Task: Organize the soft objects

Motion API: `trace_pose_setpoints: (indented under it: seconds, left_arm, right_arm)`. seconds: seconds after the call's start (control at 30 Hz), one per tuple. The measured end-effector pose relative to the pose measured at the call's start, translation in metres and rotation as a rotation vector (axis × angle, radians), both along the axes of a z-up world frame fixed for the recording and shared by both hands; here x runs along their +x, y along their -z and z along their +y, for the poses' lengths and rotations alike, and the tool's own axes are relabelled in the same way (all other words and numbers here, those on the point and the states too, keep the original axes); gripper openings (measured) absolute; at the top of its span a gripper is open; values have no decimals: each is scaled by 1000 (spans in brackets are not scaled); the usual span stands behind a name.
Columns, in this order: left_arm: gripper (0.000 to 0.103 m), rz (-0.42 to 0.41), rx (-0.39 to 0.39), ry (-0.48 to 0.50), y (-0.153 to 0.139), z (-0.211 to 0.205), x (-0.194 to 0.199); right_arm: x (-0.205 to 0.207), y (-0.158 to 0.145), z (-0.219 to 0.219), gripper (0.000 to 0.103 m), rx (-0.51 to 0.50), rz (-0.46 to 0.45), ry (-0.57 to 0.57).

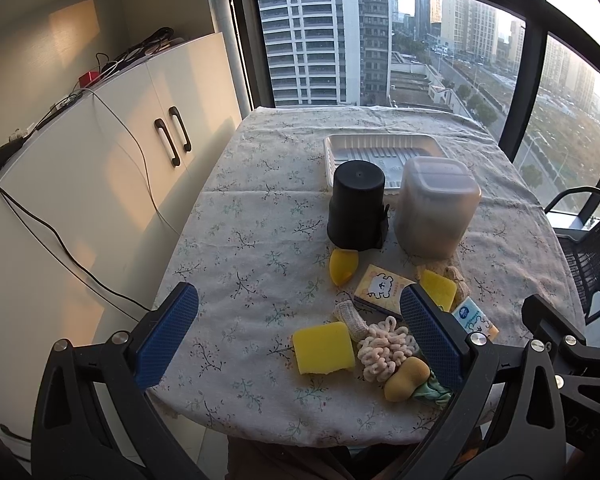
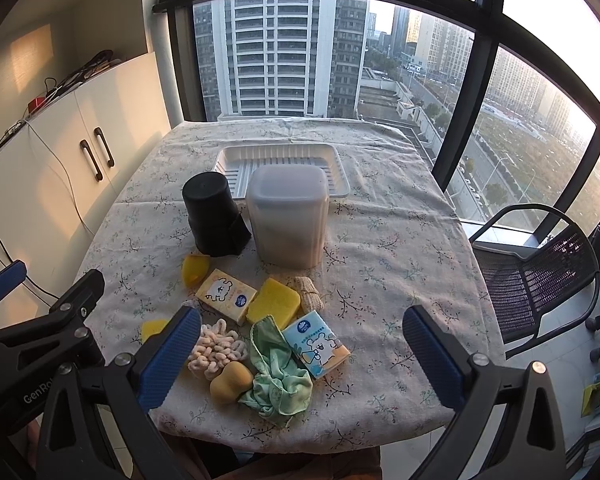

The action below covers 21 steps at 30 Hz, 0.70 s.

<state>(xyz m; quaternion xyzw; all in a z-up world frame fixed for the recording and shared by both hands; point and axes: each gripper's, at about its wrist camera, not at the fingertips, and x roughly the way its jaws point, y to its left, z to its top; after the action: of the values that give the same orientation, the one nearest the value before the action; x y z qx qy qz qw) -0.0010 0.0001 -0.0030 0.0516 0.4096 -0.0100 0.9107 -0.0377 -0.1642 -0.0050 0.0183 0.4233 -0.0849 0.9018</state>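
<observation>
Hovering left claw (image 1: pixel 298 330) agape | right claw (image 2: pixel 302 350) agape | green cloth (image 2: pixel 278 376) long axis running near-to-far

High-rise flat: floral tablecloth (image 2: pixel 380 216); white cupboard (image 1: pixel 112 168); window (image 2: pixel 284 52) over towers.

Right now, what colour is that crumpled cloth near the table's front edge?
Pale mint green; the crumpled cloth shows best in the right wrist view.
</observation>
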Motion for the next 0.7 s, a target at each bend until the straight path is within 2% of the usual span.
trace_pose_setpoints:
  seconds: [0.23, 0.43, 0.5, 0.63, 0.7]
  left_arm:
    - [102, 29, -14, 30, 21, 0, 4]
    - [102, 102, 11, 66, 69, -4, 11]
    - [102, 123, 11, 68, 86, -2, 12]
    - [102, 181, -40, 94, 116, 3, 15]
    - [102, 198, -70, 97, 129, 7, 17]
  right_arm:
    - [6, 17, -2, 103, 10, 25, -14]
    - [9, 57, -12, 103, 38, 27, -70]
    - [8, 74, -21, 103, 88, 30, -81]
    - [-3, 101, -36, 101, 188, 39, -119]
    - [-10, 113, -36, 98, 185, 42, -133]
